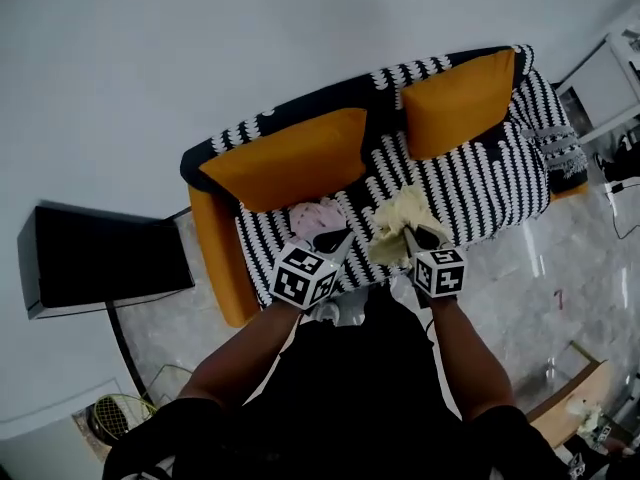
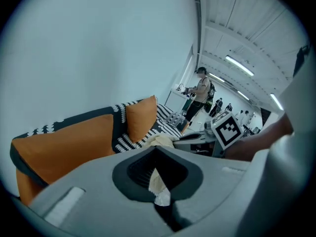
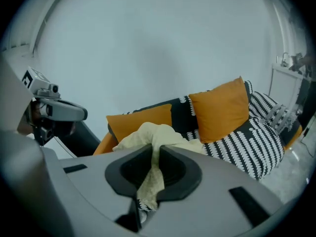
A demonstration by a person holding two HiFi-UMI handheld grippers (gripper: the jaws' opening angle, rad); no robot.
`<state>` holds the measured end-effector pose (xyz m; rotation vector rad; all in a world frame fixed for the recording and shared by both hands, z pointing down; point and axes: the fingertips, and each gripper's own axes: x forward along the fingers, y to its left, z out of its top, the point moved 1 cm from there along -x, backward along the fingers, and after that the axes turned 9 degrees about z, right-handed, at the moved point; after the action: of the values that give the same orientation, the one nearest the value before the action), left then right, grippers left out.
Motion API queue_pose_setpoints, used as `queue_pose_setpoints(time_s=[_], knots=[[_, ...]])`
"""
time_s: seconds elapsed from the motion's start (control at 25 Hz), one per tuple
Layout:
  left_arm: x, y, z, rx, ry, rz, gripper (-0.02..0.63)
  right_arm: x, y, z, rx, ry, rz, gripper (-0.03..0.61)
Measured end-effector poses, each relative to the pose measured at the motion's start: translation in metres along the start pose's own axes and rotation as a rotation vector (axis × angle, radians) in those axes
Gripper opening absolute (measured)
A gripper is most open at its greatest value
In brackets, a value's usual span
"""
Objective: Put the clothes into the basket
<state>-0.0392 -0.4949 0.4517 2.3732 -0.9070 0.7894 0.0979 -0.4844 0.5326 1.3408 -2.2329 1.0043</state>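
Pinching yellow garment (image 3: 154,135) in bunched fold: right gripper (image 1: 410,232). Left gripper (image 1: 343,238) jaws nip pinkish garment (image 1: 316,216). Both above sofa (image 1: 480,183) front edge. Cloth likely light, limp, drapes, may snag; take bunched middle. Basket unseen.

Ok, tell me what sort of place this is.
Probably a mock living-room corner set up inside a larger lab or workshop: a black-and-white patterned sofa with orange cushions stands on a glossy grey floor, while other people stand under ceiling strip lights beyond.
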Motion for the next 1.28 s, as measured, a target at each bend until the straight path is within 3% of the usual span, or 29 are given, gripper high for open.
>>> queue_pose_setpoints(time_s=[0.36, 0.72, 1.0, 1.28], knots=[[-0.087, 0.003, 0.000, 0.044, -0.112, -0.063, 0.000, -0.064, 0.111, 0.017, -0.050, -0.147, 0.005, 0.048], [-0.155, 0.014, -0.011, 0.034, -0.207, -0.095, 0.000, -0.104, 0.180, 0.018, -0.067, -0.246, -0.059, 0.048], [-0.180, 0.010, -0.039, 0.064, -0.196, -0.143, 0.000, -0.134, 0.224, 0.000, -0.038, -0.314, -0.101, 0.048], [-0.182, -0.032, -0.058, 0.145, -0.166, -0.239, 0.000, -0.171, 0.244, -0.037, 0.009, -0.357, -0.148, 0.046]])
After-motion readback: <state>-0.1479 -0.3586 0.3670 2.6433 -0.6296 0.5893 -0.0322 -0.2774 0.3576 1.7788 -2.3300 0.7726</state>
